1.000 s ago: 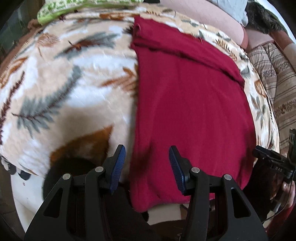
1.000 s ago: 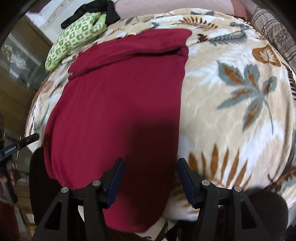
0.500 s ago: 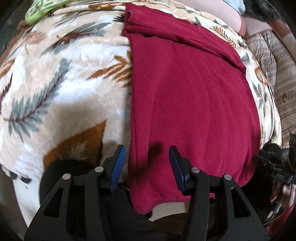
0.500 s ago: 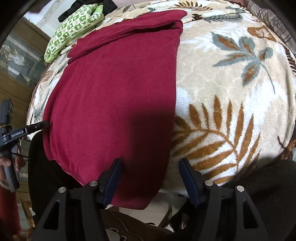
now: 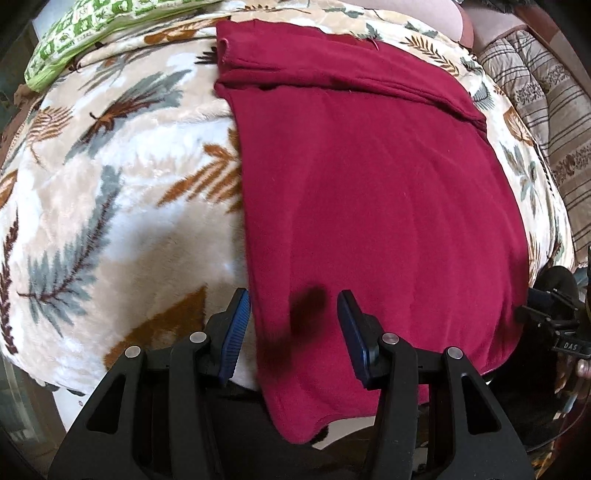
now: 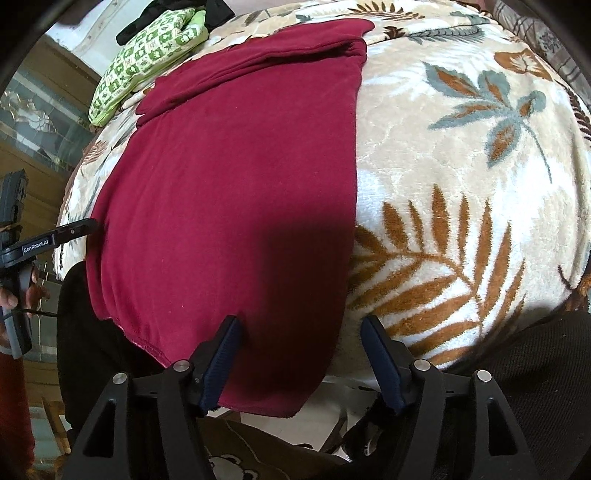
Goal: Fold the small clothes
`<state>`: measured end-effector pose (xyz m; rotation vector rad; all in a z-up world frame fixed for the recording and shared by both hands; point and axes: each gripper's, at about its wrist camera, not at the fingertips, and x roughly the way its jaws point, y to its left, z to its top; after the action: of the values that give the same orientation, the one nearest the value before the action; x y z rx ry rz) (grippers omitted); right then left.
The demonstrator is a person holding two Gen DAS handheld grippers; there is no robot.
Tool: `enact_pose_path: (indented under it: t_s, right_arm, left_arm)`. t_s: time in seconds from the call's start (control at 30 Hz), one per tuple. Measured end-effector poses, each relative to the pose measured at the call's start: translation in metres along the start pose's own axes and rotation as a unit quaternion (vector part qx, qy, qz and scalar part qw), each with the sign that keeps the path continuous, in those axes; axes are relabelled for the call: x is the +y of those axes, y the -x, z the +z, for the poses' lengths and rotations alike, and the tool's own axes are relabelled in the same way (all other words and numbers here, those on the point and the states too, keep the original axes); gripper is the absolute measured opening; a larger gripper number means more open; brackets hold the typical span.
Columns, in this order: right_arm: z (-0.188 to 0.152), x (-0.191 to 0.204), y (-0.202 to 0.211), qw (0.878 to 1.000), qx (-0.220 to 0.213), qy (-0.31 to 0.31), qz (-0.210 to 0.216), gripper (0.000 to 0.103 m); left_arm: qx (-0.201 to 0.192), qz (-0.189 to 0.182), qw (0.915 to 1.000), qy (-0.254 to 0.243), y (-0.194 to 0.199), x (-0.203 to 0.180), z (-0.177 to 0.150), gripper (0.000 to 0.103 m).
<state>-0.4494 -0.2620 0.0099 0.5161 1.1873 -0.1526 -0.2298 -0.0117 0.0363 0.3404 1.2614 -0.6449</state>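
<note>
A dark red garment [image 5: 376, 206] lies flat on a leaf-patterned blanket [image 5: 110, 192], its far end folded over in a band and its near hem hanging over the blanket's edge. It also shows in the right wrist view [image 6: 236, 192]. My left gripper [image 5: 293, 314] is open, its jaws straddling the garment's near left corner without holding it. My right gripper [image 6: 301, 341] is open over the garment's near right corner, empty. The other gripper shows at the side of each view: the right one [image 5: 550, 314] and the left one [image 6: 48, 240].
A green-and-white patterned cloth [image 6: 147, 59] lies at the far edge of the blanket [image 6: 461, 155], with a black item [image 6: 218, 9] behind it. A striped cushion [image 5: 546, 107] sits to the right. Wooden furniture [image 6: 33, 147] stands at the left.
Both grippers have moved in toward the garment's near hem and stay open. The garment has not moved.
</note>
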Motion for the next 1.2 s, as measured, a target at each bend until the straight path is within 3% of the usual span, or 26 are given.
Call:
enact_pose_path:
  t_s: [0.53,0.77,1.03,1.2]
  right_arm:
    - [0.003,0.004,-0.004,1.000,-0.004,-0.002,0.004,0.071]
    - [0.004,0.002,-0.006,1.000,-0.009,-0.011,0.024,0.078]
    - [0.000,-0.003,-0.003,0.999,-0.019,-0.005,0.032,0.078]
    - [-0.004,0.004,-0.002,0.999,-0.036,0.018,0.020,0.075]
  left_arm:
    - [0.025,-0.019,0.9994,0.015,-0.013,0.002,-0.027,0.049]
    - [0.027,-0.024,0.9989,0.031,-0.015,0.005,-0.030,0.049]
    - [0.040,-0.035,0.9974,0.049,-0.019,0.014,-0.043,0.049]
    - [0.034,-0.033,0.9985,0.026,-0.018,0.007,-0.045,0.050]
